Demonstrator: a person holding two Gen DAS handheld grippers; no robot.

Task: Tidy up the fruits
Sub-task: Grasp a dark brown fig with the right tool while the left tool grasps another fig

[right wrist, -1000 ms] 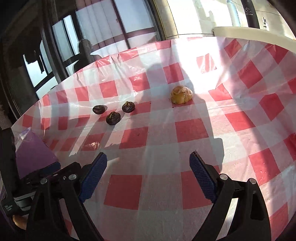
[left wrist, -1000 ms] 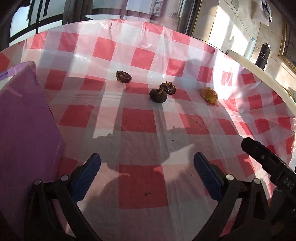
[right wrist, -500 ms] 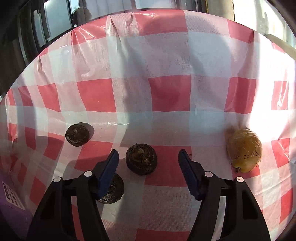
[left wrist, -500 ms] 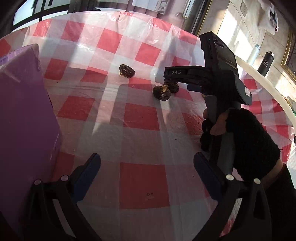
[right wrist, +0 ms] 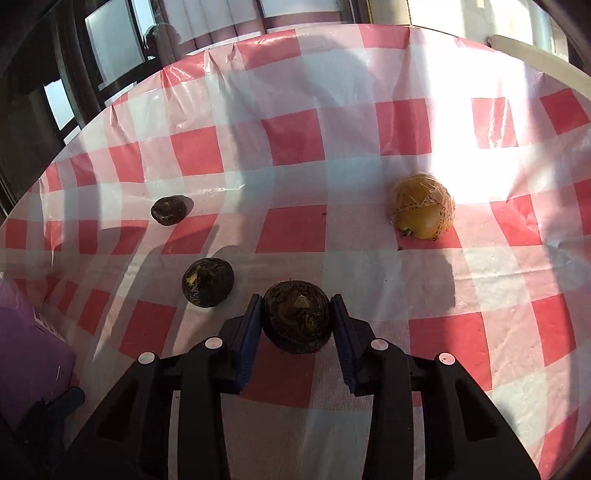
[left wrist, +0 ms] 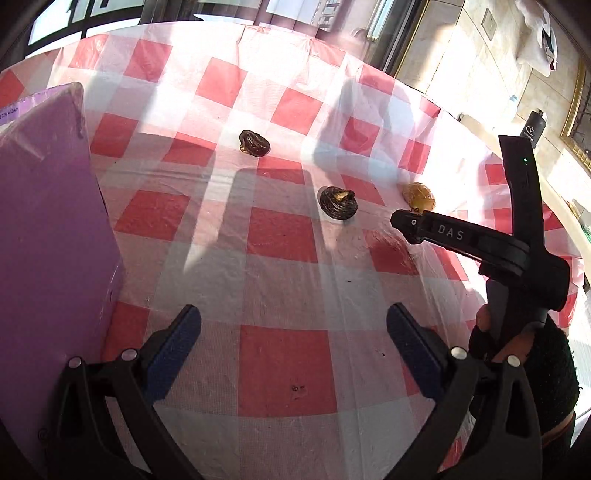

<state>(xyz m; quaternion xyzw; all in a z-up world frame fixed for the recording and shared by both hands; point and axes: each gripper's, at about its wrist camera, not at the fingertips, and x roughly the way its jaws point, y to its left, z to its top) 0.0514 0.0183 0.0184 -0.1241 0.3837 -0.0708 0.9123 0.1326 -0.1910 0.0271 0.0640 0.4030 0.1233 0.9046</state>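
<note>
In the right wrist view my right gripper (right wrist: 295, 321) is shut on a dark round fruit (right wrist: 296, 315), held just above the red-checked tablecloth. Two more dark fruits lie to its left, one near (right wrist: 207, 281) and one farther (right wrist: 168, 209). A yellow-brown fruit (right wrist: 423, 206) lies at the right. In the left wrist view my left gripper (left wrist: 293, 341) is open and empty, low over the cloth. Two dark fruits (left wrist: 338, 203) (left wrist: 254, 143) and the yellow-brown fruit (left wrist: 419, 197) lie ahead of it. The right gripper's body (left wrist: 480, 243) shows at the right.
A purple box (left wrist: 48, 236) stands at the left, close to my left gripper; its corner shows in the right wrist view (right wrist: 22, 347). The round table's far edge (left wrist: 295, 33) meets windows. A dark bottle (left wrist: 533, 127) stands beyond the table at right.
My right gripper has closed on the middle dark fruit and pulled back toward the right and near side with it. My left gripper has stayed open and nearly still.
</note>
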